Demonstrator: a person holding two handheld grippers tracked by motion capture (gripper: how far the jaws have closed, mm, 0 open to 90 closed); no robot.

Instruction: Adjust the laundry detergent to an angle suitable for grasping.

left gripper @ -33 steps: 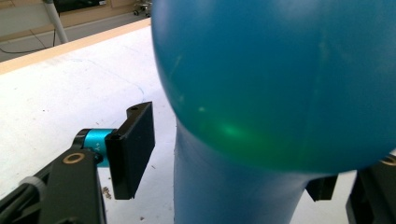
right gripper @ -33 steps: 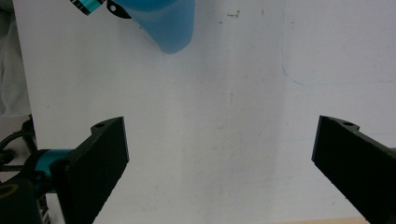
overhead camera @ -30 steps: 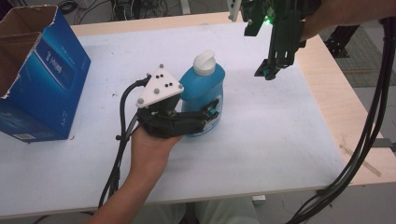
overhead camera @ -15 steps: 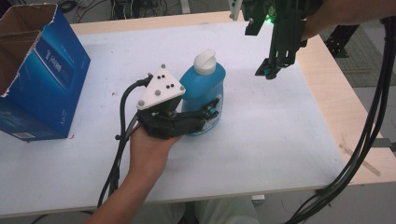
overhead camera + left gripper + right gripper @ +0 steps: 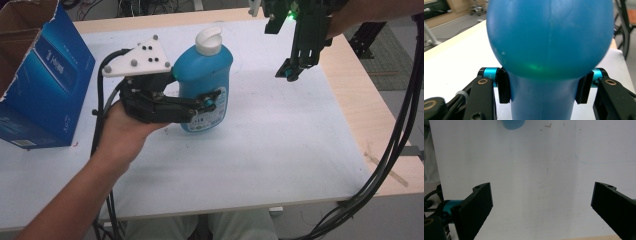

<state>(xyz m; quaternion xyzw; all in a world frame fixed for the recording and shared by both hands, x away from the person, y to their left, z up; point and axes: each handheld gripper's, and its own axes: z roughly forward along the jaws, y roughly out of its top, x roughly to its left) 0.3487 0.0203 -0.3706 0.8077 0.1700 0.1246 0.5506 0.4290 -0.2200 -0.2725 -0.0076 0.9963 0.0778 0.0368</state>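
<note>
Left gripper (image 5: pixel 207 102) pinching the blue bottle (image 5: pixel 205 85) low on its body, over the white table (image 5: pixel 280 150). Right gripper (image 5: pixel 541 212) spread wide, empty, hanging above. Risk: smooth curved plastic, bottle could twist or slip out.

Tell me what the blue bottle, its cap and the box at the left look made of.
Blue bottle: likely plastic, smooth and slightly glossy, with a moulded seam down its body.
Cap: white, probably moulded plastic, matte.
Box: cardboard, printed blue outside, raw brown inside the torn-open flaps.
</note>
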